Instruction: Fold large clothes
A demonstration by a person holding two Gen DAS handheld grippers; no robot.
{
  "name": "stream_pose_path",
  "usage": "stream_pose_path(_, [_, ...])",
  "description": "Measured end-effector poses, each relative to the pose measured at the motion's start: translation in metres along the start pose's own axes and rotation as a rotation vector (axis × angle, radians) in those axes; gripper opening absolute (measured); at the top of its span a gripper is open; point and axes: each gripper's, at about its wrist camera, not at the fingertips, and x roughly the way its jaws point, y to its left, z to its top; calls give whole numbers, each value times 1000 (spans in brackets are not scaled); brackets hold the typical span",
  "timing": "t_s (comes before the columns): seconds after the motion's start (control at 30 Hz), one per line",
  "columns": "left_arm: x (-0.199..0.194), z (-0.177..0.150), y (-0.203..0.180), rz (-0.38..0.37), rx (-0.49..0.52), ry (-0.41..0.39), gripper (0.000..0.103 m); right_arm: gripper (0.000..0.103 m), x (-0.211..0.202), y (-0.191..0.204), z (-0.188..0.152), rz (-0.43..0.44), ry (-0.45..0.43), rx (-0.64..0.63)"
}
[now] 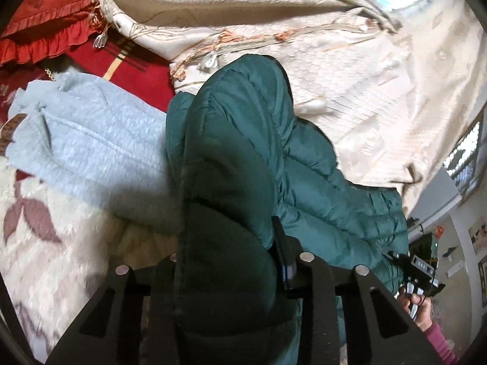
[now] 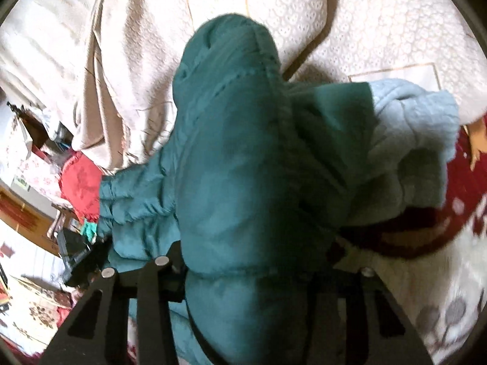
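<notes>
The dark green quilted puffer jacket [image 1: 231, 158] hangs bunched over the bed's cream floral cover [image 1: 45, 237], a thick fold running up between each pair of tongs. The left tongs [image 1: 231, 261] and the right tongs [image 2: 243, 261] each clamp on padded fabric. It looks light, soft and springy, its shell probably slippery, so thin pinches may slide; stitched seams or hem seem safer holds. A pale blue fleecy garment [image 1: 91, 140] lies just beside it.

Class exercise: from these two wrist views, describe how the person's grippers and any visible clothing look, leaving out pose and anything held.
Both grippers, left gripper and right gripper, are matt black with angular frames, cut-out slots and round silver bolt heads. In the left wrist view the other unit shows a silvery trigger, and the hand on it wears a pink ribbed sleeve.
</notes>
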Motion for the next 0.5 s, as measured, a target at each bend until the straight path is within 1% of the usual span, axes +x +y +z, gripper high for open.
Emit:
stream_pose_path(0.17, [-32,-18,-1,-21,-24,32,14,45,-25,33,-18,26,-2,-18])
stream_pose_path(0.27, [-57,-27,-8,-30,-29,55,14,45,-41,49,-35,36,19,-14])
stream_pose_path(0.33, [-76,-34,-19,-31,-13,71,14,45,-53,57,-51,41,39,-7])
stream_pose_path(0.4, [-90,-41,-31,-12,11,89,14,45,-63,61,-68,50,55,22])
stream_pose_path(0.5, [-108,-53,-39,8,36,123,14,45,-76,55,-95,61,73,88])
